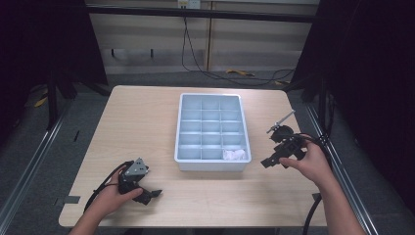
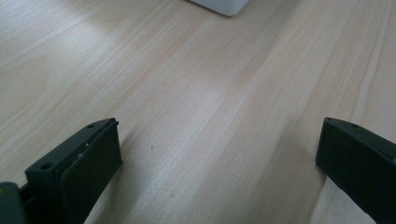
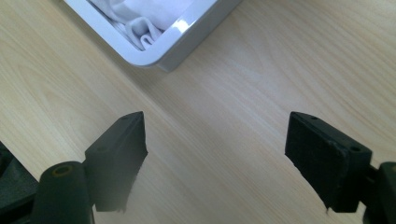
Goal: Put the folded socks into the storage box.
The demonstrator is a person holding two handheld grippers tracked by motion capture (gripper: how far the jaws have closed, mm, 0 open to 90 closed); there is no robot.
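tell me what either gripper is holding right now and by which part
Nothing is held: the left gripper and right gripper both stand open over bare table.

Pale wooden table [image 1: 147, 122], grey floor [image 1: 161, 78], dark curtains [image 1: 372, 73], trailing cable [image 1: 195, 63].

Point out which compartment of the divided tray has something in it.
The near right corner compartment of the tray, closest to the right gripper: it holds crumpled white cloth. The other compartments look bare.

Legible text, labels, brands, numbers, signs: none. Compartment tray [image 1: 179, 128], table [image 1: 142, 122] and both claws carry no readable marking in any view.
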